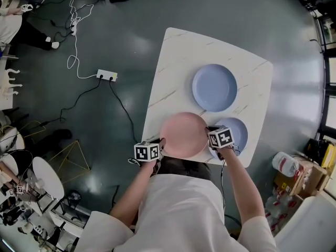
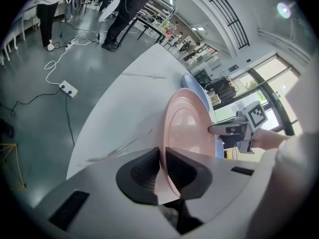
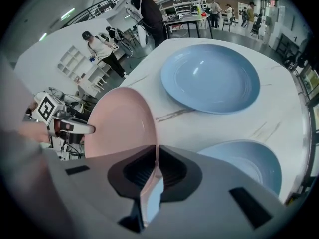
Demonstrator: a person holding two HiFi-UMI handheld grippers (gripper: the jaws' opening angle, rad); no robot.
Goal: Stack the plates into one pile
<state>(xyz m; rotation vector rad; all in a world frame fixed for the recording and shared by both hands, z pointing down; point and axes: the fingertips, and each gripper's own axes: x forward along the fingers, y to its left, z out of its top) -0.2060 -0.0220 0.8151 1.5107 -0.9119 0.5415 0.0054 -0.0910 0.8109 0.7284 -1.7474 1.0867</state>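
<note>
Head view: 3 plates in total, 1 pink and 2 blue, all at the white marble table [image 1: 173, 62]. The pink plate [image 1: 184, 135] is at the near edge. The far blue plate [image 1: 214, 87] lies flat mid-table. The near blue plate [image 1: 237, 133] is at the near right corner, partly covered by the right gripper [image 1: 209, 134]. The left gripper [image 1: 160, 145] is on the pink plate's left rim and the right gripper on its right rim. On the floor to the left are a power strip [image 1: 106, 75] and cables [image 1: 73, 35]. Cartons [image 1: 310, 175] sit to the right.

Left gripper view: jaws clamped on the pink plate's rim, which runs through the slot between the pads. The plate body extends ahead of the jaws, tilted steeply to the camera. The right gripper is visible on the opposite rim.

Right gripper view: jaws closed on the pink plate's rim. The plate spreads ahead and to the left, with the left gripper at its far edge. Both blue plates are flat on the table, the near one just right of the jaws and the far one beyond. Can't tell whether the pink plate touches the tabletop.
</note>
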